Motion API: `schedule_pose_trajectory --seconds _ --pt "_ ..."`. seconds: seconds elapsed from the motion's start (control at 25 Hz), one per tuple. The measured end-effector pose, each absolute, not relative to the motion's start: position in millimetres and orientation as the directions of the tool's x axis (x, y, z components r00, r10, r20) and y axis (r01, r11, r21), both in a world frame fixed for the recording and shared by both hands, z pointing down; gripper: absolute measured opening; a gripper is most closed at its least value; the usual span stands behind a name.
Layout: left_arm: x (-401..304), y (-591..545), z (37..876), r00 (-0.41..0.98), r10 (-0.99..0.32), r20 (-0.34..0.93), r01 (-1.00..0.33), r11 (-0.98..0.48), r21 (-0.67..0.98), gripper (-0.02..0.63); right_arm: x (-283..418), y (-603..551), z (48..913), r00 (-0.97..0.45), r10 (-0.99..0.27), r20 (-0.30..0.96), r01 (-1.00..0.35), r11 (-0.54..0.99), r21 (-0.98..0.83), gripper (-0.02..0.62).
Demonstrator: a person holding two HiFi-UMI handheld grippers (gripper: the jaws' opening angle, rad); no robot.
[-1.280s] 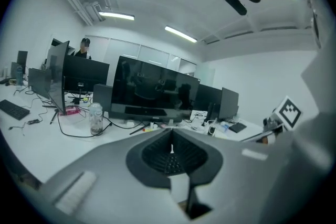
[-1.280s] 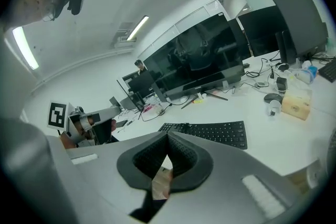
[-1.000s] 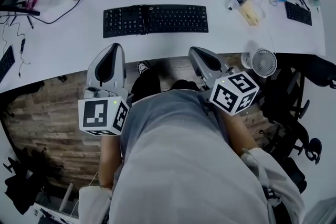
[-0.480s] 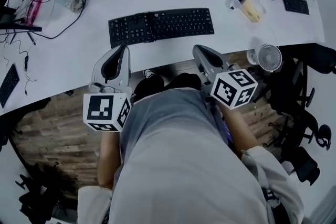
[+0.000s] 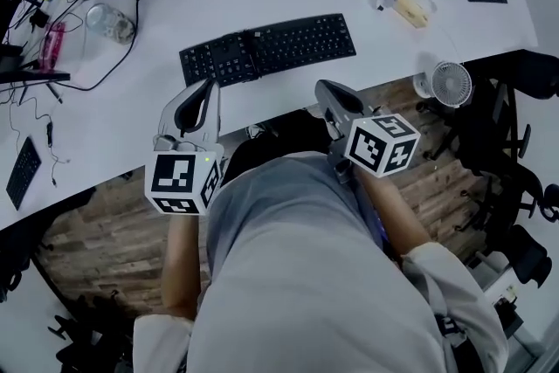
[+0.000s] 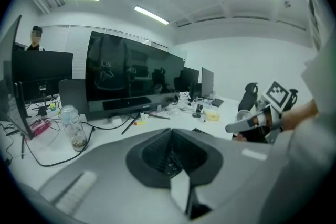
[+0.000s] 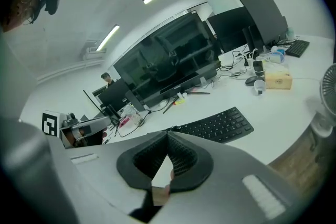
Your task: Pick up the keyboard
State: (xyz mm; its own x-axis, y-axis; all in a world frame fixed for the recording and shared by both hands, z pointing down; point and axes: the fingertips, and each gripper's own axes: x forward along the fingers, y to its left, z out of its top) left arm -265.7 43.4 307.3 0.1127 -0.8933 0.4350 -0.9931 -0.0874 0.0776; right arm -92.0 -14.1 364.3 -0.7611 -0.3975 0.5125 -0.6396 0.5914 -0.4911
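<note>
**On the desk, keyboard not lifted yet**

On the white curved desk (image 5: 131, 109), the flat black full-size keyboard (image 5: 268, 48) lies flat with nothing touching it, so I'd say none of the picking up is done. The whole reach, grip and lift are left.

The left gripper (image 5: 208, 86) hangs at the desk's near edge, close to the keyboard's left end. The right gripper (image 5: 323, 88) is over the edge below its right half, a bit further off. Both have their jaws clenched together with nothing between them, so they'd need to spread before any grab.

Compared with a second ago, both grippers have dropped and edged forward a bit. The left one now looks closer to the keyboard's near edge. The head view has swung too, so the keyboard now sits slanted in frame.
</note>
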Motion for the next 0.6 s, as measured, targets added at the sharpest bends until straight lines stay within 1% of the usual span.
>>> schedule_pose_trajectory --seconds 0.2,0.4,0.6 --pt "-268 22 326 0.131 -0.873 0.469 -0.991 -0.122 0.050 0.000 -97 -16 381 -0.745 -0.397 0.536 -0.660 0.557 -0.504 0.000" --pt "-272 3 343 0.147 -0.848 0.509 -0.988 -0.155 0.025 0.000 -109 -15 402 -0.747 -0.353 0.563 -0.657 0.524 -0.542 0.002" --pt "-267 -22 355 0.167 -0.830 0.532 -0.982 -0.186 0.018 0.000 -109 -22 422 -0.743 -0.327 0.584 -0.665 0.459 -0.589 0.031"
